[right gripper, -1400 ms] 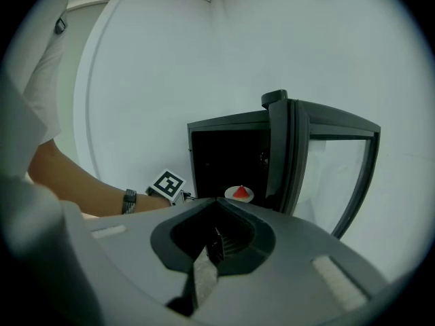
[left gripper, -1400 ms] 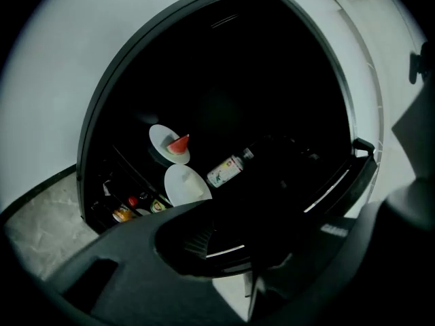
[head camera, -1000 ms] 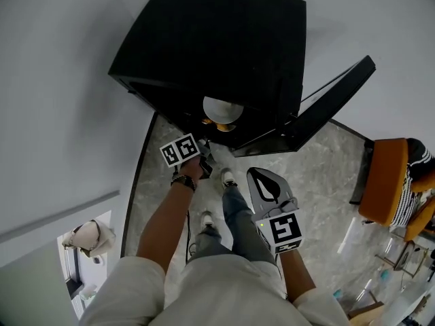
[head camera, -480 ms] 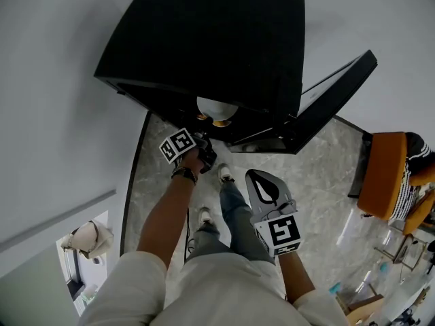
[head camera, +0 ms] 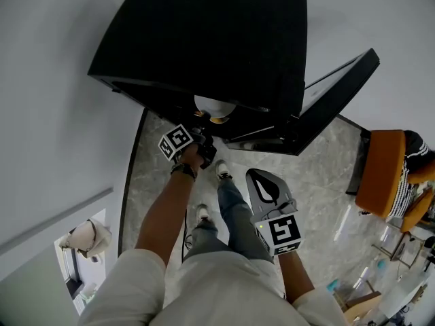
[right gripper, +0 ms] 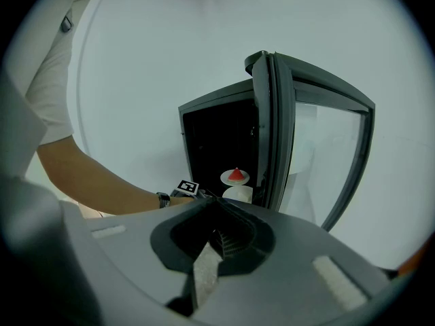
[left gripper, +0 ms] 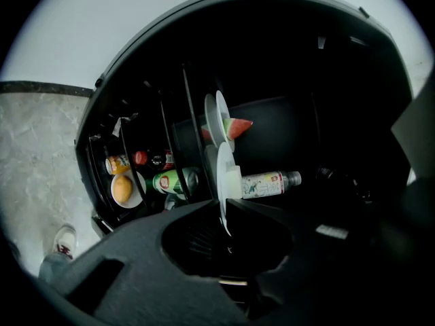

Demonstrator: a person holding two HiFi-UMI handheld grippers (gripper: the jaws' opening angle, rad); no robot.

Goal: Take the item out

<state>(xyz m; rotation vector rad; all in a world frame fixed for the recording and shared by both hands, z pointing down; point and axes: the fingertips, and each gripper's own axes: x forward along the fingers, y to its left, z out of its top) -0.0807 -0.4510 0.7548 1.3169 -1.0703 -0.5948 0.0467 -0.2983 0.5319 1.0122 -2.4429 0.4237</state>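
A black mini fridge [head camera: 217,39] stands with its door [head camera: 333,94] swung open to the right. My left gripper [head camera: 202,138] reaches into the opening. In the left gripper view its jaws are closing, with the rim of a white plate [left gripper: 223,175] edge-on between them, and the left gripper [left gripper: 222,206] looks pressed on that rim. Behind it another plate [left gripper: 219,117] carries a watermelon slice [left gripper: 239,125]. My right gripper [head camera: 258,175] hangs shut and empty over the person's legs, away from the fridge.
Inside the fridge lie a clear bottle [left gripper: 268,183], a green can [left gripper: 170,180] and an orange in a bowl [left gripper: 122,189]. The floor is grey marble [head camera: 306,182]. An orange chair [head camera: 380,172] stands at the right. The person's shoes [head camera: 223,172] are near the fridge front.
My left gripper has moved up and forward into the fridge opening, toward the white plate. The right gripper has stayed where it was.
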